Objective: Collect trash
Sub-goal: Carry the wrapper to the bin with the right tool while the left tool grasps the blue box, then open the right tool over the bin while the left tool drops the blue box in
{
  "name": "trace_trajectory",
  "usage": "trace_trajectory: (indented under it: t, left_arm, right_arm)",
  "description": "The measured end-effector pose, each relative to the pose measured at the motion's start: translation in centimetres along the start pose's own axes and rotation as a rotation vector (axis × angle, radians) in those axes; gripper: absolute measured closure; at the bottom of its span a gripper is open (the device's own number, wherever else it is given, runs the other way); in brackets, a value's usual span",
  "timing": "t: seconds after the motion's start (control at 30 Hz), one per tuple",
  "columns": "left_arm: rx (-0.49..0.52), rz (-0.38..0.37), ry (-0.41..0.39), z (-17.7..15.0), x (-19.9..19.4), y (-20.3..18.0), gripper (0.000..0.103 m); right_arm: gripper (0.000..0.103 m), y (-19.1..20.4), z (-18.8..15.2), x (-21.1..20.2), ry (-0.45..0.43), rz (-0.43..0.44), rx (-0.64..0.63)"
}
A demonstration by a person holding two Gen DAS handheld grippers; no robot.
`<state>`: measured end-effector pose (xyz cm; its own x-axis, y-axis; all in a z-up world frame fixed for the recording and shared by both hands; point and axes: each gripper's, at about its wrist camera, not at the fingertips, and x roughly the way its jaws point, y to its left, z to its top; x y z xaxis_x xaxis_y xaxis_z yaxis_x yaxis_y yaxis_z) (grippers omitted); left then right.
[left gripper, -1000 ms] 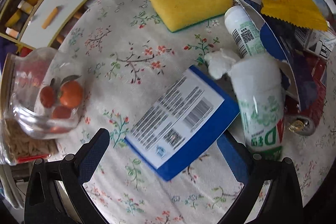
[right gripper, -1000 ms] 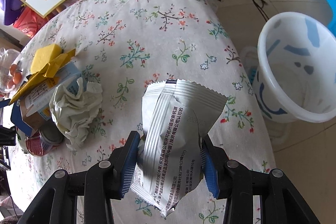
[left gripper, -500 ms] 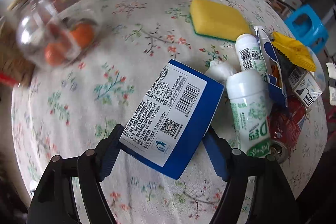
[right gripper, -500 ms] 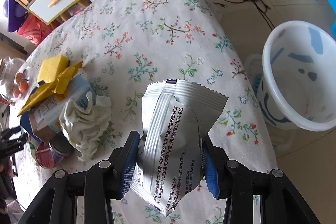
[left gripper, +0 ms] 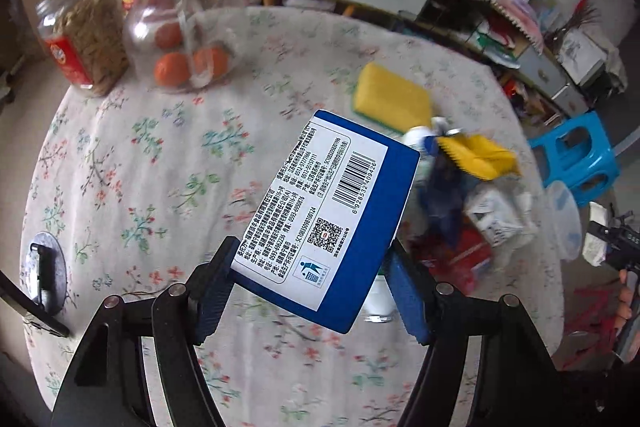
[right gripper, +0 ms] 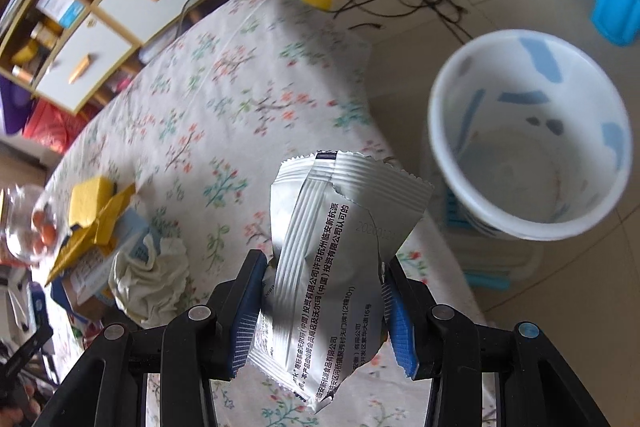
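Left wrist view: blue box point(left gripper: 332, 223), flat on the desk point(left gripper: 120, 163) a second ago, now lifted clear, left gripper point(left gripper: 308, 291) fingers closing against its edges.
Right wrist view: right gripper point(right gripper: 320, 311) fingers clamped on silver wrapper point(right gripper: 340, 251); white bin point(right gripper: 528, 151) ahead-right, closer than before.
Meaning: both pieces ready for binning.

Floral-clothed table point(left gripper: 132, 187) bearing sponge point(left gripper: 390, 99), jars point(left gripper: 176, 27)

We get two fisheye views, each looking steeply down along its tongs at the desk point(left gripper: 120, 187) from close above. Both catch the yellow sponge point(left gripper: 390, 99) point(right gripper: 89, 195) and the trash pile beside it.
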<state>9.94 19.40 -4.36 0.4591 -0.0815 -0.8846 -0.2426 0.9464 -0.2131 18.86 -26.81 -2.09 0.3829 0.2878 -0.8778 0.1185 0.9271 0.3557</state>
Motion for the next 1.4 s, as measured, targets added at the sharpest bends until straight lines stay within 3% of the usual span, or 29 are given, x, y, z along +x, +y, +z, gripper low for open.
trace_trajectory:
  t: [0.27, 0.6, 0.8, 0.93, 1.03, 1.23, 1.4]
  left_arm:
    - [0.113, -0.088, -0.057, 0.3, -1.6, -8.6, 0.029]
    - [0.244, -0.214, -0.015, -0.4, 0.0, -20.7, 0.029]
    - [0.350, -0.226, 0.017, -1.4, 1.8, -27.6, 0.029]
    - [0.419, -0.239, 0.041, -2.0, 3.4, -31.6, 0.029]
    - [0.476, -0.244, 0.054, -2.5, 4.6, -34.8, 0.029]
    - [0.548, -0.279, 0.086, -3.5, 7.4, -40.5, 0.029]
    - [0.588, -0.293, 0.104, -4.1, 9.6, -44.7, 0.029]
  right_arm:
    - [0.053, -4.5, 0.6, -1.8, -0.041, -0.024, 0.102]
    - [0.053, -10.4, 1.7, -3.0, -0.079, -0.077, 0.210]
    - [0.052, -13.3, 2.9, -3.1, -0.140, -0.070, 0.262]
    - [0.026, -15.6, 3.4, -3.5, -0.182, -0.030, 0.330]
    - [0.026, -16.8, 3.4, -4.1, -0.183, -0.050, 0.353]
    - [0.026, -18.9, 2.3, -5.9, -0.159, -0.168, 0.337]
    - [0.026, -21.2, 1.3, -7.7, -0.160, -0.176, 0.335]
